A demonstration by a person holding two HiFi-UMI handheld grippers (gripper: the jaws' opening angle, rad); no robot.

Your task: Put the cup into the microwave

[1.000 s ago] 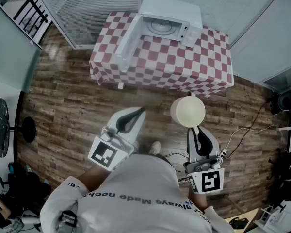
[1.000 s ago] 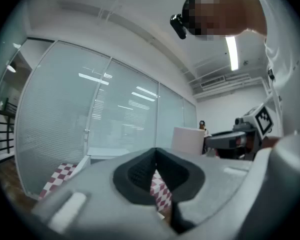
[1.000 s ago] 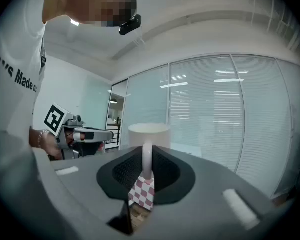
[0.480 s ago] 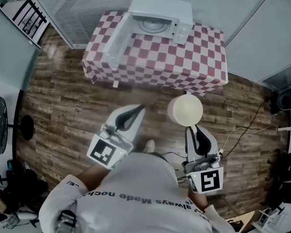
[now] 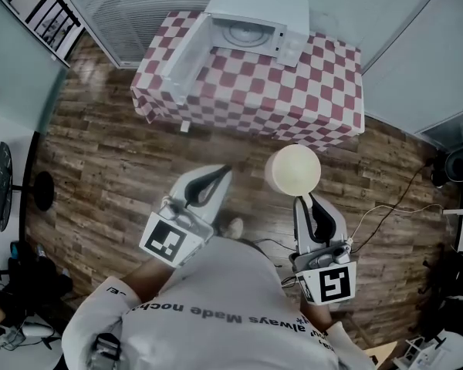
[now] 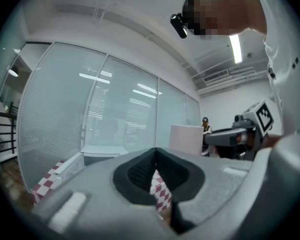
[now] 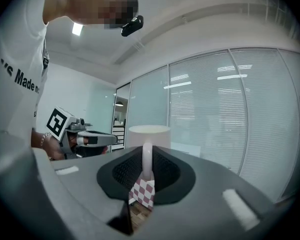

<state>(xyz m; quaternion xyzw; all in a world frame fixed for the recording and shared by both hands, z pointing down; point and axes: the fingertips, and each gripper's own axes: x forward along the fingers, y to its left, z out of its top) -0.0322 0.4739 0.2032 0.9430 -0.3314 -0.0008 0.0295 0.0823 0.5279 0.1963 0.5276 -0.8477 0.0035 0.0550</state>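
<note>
The white cup hangs over the wooden floor, short of the table. My right gripper is shut on its handle; the cup body stands upright just past the jaws. My left gripper is shut and holds nothing; through its jaws only checkered cloth shows. The white microwave stands at the back of the table with its door swung open to the left. Its turntable is visible inside. The cup also appears at the right of the left gripper view.
The table has a red-and-white checkered cloth and stands against glass walls with blinds. A cable lies on the floor at the right. A round black side table sits at the far left. A person's shoe is on the floor between the grippers.
The cup stays gripped by the right gripper and has crept slightly toward the table. Both grippers keep their pose; the table and microwave shift a little in the view.
</note>
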